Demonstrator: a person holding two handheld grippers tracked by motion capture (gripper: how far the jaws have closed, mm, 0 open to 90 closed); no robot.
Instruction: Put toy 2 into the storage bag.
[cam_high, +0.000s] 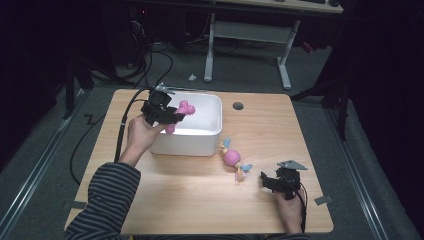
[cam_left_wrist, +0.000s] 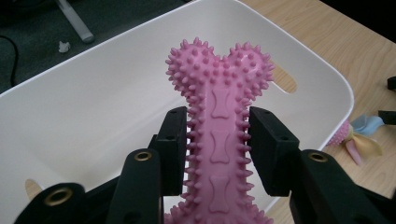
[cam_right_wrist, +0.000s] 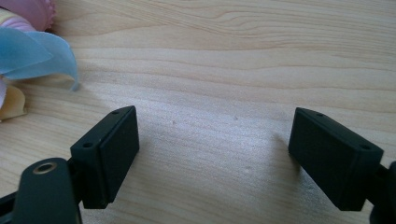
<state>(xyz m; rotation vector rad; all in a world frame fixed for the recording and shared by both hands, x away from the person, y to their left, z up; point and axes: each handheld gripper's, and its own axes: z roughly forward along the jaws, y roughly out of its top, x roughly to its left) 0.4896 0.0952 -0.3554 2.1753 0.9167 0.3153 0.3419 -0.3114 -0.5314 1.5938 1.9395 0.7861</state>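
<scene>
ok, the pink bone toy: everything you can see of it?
The pink bone toy looks like soft rubber: a flat shaft embossed with small bone shapes, edges and lobed ends covered in nubs. The left claw is shut on its shaft, pads pressing both sides. It hangs over the white bin, one lobed end pointing away from the claw.
</scene>
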